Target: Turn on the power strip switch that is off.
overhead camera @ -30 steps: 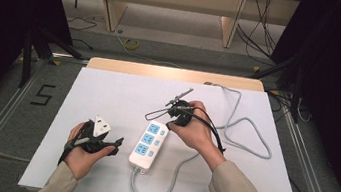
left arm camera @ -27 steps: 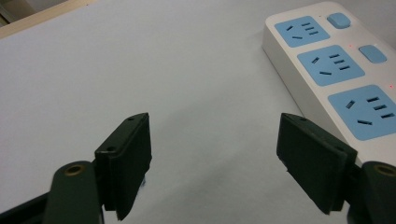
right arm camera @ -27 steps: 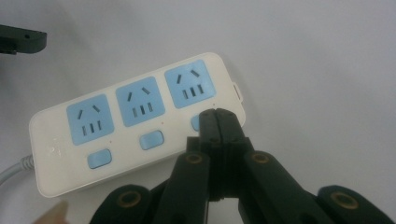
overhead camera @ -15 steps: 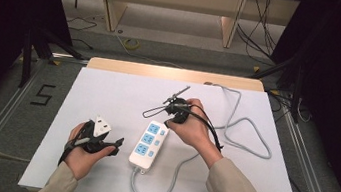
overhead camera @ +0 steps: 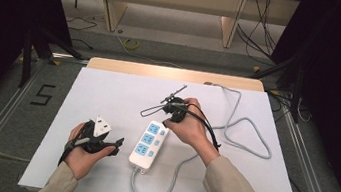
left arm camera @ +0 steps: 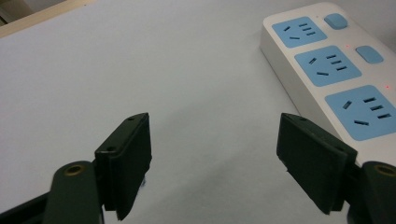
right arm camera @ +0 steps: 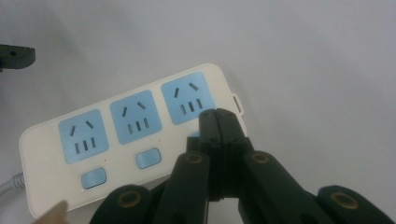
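— So where does the power strip [overhead camera: 149,145] lie?
— Near the middle of the white table [overhead camera: 107,97], its grey cable [overhead camera: 248,137] looping off toward three o'clock.
— And the right gripper [right arm camera: 218,116]?
— At the strip's twelve o'clock end, jaws pressed flat together with nothing between them, tips over the switch beside the end socket; whether they touch it I cannot tell.
— The left gripper [left arm camera: 215,158]?
— At nine o'clock from the strip, just beside it, jaws spread wide over bare table.
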Demonstrator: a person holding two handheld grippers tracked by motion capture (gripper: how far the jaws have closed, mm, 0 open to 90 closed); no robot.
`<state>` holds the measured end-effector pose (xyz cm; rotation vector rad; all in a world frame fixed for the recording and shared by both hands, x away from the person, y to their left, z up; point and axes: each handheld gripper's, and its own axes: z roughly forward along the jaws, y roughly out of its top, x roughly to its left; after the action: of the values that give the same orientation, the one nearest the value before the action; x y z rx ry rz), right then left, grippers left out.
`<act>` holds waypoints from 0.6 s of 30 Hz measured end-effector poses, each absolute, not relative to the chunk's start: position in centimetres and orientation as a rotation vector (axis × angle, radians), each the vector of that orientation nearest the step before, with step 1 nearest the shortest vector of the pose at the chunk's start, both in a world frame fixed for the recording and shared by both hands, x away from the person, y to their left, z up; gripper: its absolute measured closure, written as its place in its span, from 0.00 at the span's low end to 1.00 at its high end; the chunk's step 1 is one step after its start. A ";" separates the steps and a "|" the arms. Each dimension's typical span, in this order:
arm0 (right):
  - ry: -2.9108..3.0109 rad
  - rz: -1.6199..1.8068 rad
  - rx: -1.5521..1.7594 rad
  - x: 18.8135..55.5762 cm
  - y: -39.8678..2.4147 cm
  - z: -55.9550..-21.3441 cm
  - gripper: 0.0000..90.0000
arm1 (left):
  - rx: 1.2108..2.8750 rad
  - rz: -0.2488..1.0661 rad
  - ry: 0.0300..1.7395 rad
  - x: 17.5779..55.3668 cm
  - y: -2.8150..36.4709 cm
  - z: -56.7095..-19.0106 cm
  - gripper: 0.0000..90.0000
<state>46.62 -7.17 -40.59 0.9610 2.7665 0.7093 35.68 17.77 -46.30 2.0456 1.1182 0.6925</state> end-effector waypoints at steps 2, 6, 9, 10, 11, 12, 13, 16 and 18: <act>2.770 0.706 0.964 46.7 -7.0 -40.7 1.00 | 2.047 0.693 1.116 35.7 17.7 -46.3 0.29; 2.779 0.702 0.971 46.8 -6.7 -41.0 1.00 | 2.047 0.694 1.115 35.7 17.7 -46.3 0.29; 2.786 0.692 0.959 46.8 -6.5 -41.1 1.00 | 2.047 0.693 1.115 35.7 17.7 -46.3 0.29; 2.784 0.688 0.969 46.8 -6.4 -41.1 1.00 | 2.047 0.693 1.115 35.7 17.7 -46.3 0.29; 2.784 0.688 0.969 46.8 -6.4 -41.1 1.00 | 2.045 0.695 1.114 35.7 17.7 -46.3 0.29; 2.791 0.685 0.954 46.9 -6.4 -41.2 1.00 | 2.045 0.693 1.115 35.7 17.7 -46.3 0.29; 2.791 0.682 0.966 46.9 -6.2 -41.4 1.00 | 2.044 0.695 1.114 35.7 17.7 -46.3 0.29; 2.792 0.668 0.964 46.9 -6.1 -41.6 1.00 | 2.047 0.692 1.116 35.7 17.7 -46.3 0.29; 2.798 0.650 0.954 46.9 -6.0 -41.8 1.00 | 2.049 0.691 1.112 35.7 17.7 -46.3 0.29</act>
<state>46.94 -6.04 -41.75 0.9544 2.7982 0.6502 35.68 17.69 -46.34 2.0491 1.1122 0.6909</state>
